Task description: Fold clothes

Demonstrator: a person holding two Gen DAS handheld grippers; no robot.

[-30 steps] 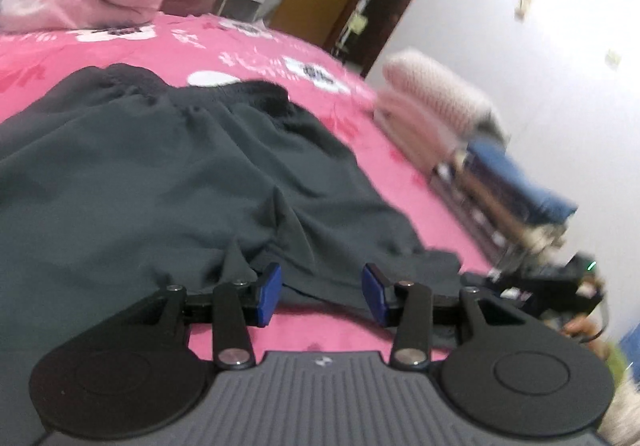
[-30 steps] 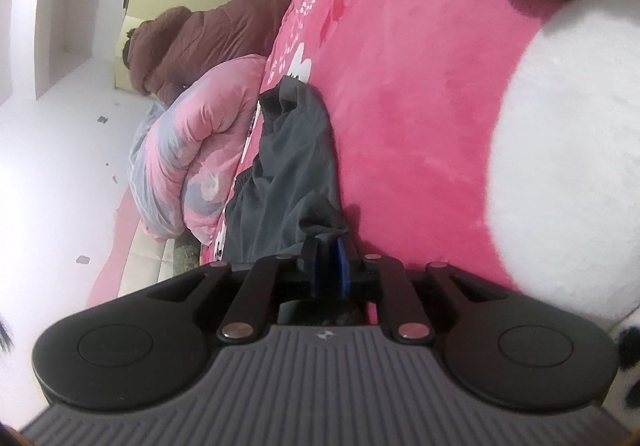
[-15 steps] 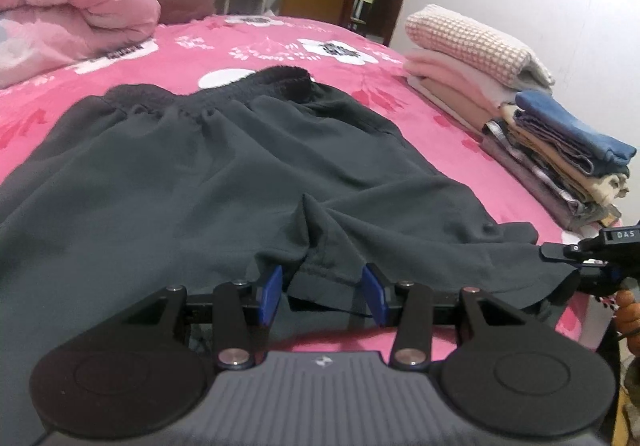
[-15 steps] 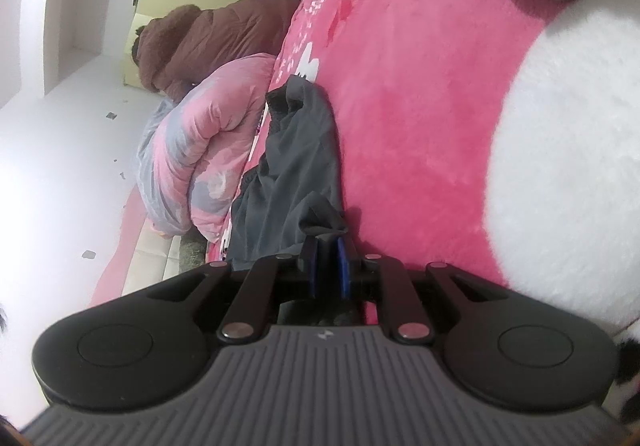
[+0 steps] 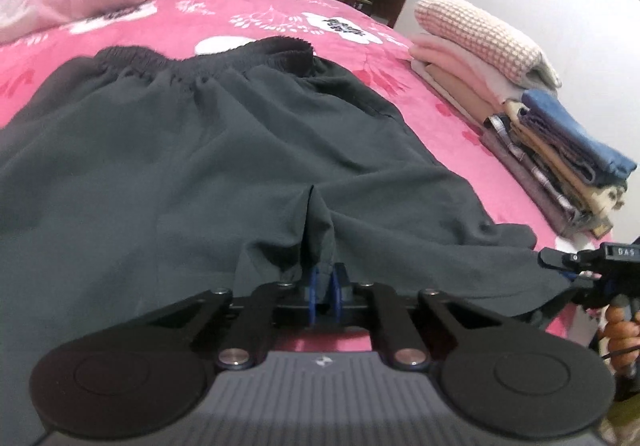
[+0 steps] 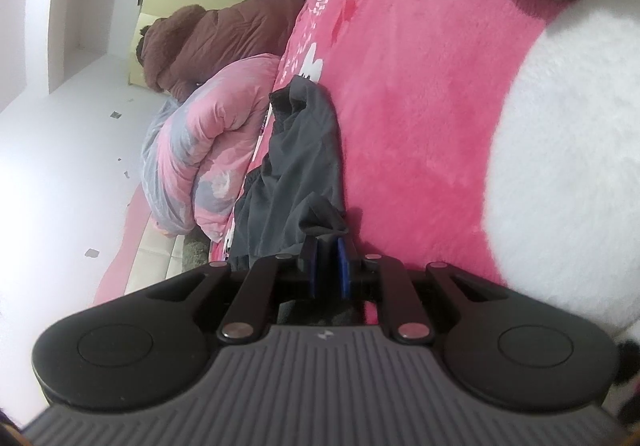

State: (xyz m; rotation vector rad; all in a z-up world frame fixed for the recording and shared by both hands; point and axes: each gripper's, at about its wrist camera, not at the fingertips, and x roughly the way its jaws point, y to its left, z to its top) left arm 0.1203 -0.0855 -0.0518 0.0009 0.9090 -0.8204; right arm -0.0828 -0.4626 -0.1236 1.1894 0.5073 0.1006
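Shorts [image 5: 224, 150] flat on bed [image 5: 360, 46], waistband far; left gripper [image 5: 325, 288] clenched on crotch hem, right gripper [image 6: 327, 266] clenched on outer hem corner.

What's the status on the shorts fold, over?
Left gripper shut on dark shorts at inner leg hem. Right gripper shut on outer hem corner. Shorts flat on pink bedspread. Folded clothes stack alongside, not touching.

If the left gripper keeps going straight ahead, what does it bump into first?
The left gripper already pinches the dark shorts at the hem between the legs, so it would probably just push into more of that cloth, toward the waistband.
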